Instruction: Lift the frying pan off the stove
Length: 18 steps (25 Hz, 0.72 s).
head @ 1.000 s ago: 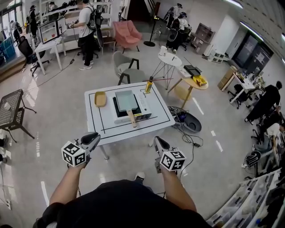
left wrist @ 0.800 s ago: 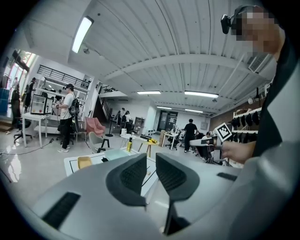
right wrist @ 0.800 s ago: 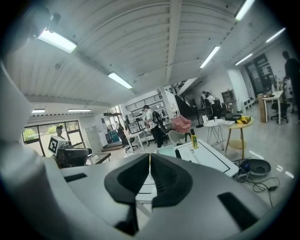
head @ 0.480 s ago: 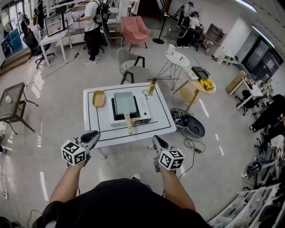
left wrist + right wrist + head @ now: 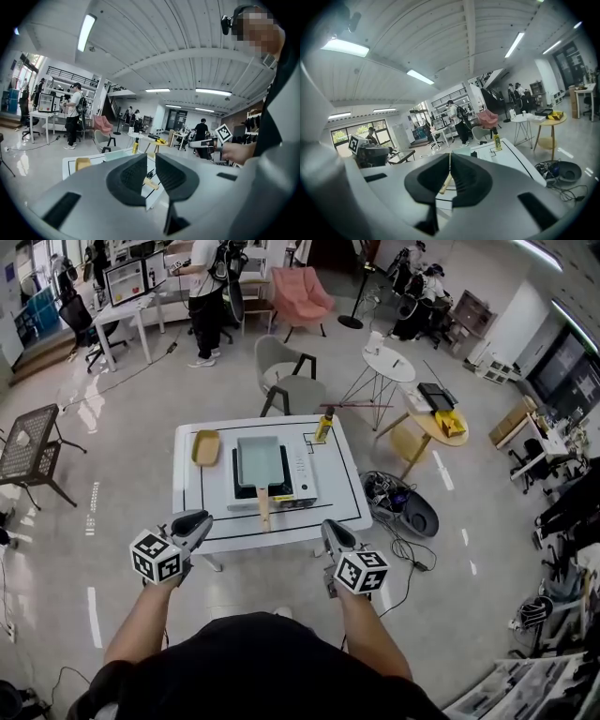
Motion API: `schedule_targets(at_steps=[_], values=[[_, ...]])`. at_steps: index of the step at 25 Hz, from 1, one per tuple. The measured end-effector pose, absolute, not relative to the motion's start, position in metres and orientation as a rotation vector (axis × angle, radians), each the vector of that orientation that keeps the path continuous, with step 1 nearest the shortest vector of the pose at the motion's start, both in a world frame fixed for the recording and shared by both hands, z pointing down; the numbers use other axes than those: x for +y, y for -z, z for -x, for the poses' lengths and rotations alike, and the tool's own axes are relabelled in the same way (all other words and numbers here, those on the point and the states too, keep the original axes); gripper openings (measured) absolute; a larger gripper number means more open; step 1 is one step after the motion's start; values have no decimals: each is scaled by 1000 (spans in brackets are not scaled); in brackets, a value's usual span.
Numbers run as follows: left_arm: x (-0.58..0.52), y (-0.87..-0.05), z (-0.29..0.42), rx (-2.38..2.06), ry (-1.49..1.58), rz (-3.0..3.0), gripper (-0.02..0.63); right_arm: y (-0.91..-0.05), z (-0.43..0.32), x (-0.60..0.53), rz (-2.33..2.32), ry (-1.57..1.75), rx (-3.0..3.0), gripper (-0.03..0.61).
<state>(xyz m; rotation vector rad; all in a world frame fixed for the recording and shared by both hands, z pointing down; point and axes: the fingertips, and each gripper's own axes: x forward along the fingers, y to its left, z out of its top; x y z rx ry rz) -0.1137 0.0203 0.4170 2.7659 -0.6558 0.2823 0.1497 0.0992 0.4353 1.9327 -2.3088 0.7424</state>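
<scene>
Floor lies open between me and the near edge of the white table (image 5: 349, 514). My left gripper (image 5: 194, 520) and right gripper (image 5: 331, 527) hang just short of that edge, both closed on nothing. The frying pan (image 5: 260, 458) sits on the portable stove (image 5: 302, 476) mid-table, its wooden handle (image 5: 263, 512) pointing at me.

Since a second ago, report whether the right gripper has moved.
Yes. The right gripper has advanced toward the white table; in the head view its tip now overlaps the table's near edge.
</scene>
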Motion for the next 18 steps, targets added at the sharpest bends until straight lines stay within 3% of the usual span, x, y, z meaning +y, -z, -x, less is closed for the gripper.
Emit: schedule_targets(at_steps=[18], values=[[12, -426, 56, -766, -286, -2705, 61, -452, -201, 64, -1769, -773, -2378, 12]])
